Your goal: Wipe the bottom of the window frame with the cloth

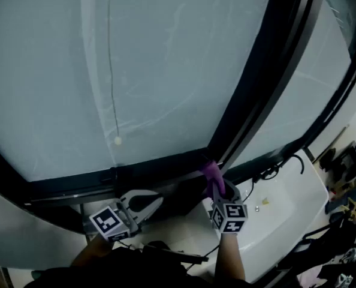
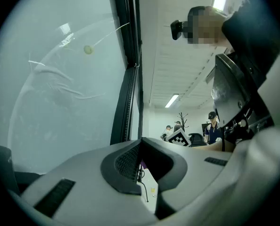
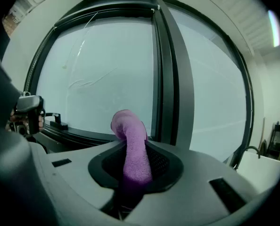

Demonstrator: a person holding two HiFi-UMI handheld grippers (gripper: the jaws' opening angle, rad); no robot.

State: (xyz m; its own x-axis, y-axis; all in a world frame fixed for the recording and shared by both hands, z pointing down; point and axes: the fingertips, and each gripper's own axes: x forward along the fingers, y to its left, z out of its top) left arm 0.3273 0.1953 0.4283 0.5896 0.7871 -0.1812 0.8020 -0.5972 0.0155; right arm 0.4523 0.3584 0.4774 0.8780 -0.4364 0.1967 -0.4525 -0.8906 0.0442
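A purple cloth [image 1: 212, 176] sticks up out of my right gripper [image 1: 217, 188], which is shut on it. The cloth [image 3: 132, 135] reaches toward the corner where the black bottom window frame [image 1: 64, 183] meets the upright mullion [image 1: 256, 95]; whether it touches the frame is unclear. In the right gripper view the bottom frame [image 3: 78, 134] runs off to the left behind the right gripper [image 3: 136, 150]. My left gripper [image 1: 151, 201] hangs just below the bottom frame, left of the cloth, holding nothing. Its jaws meet in the left gripper view, left gripper [image 2: 140, 144].
A blind cord ends in a small bead [image 1: 117, 140] in front of the frosted glass. A black latch [image 3: 55, 122] sits on the bottom frame. A white sill [image 1: 289, 204] with a black cable [image 1: 272, 171] lies to the right. People stand far off in the room.
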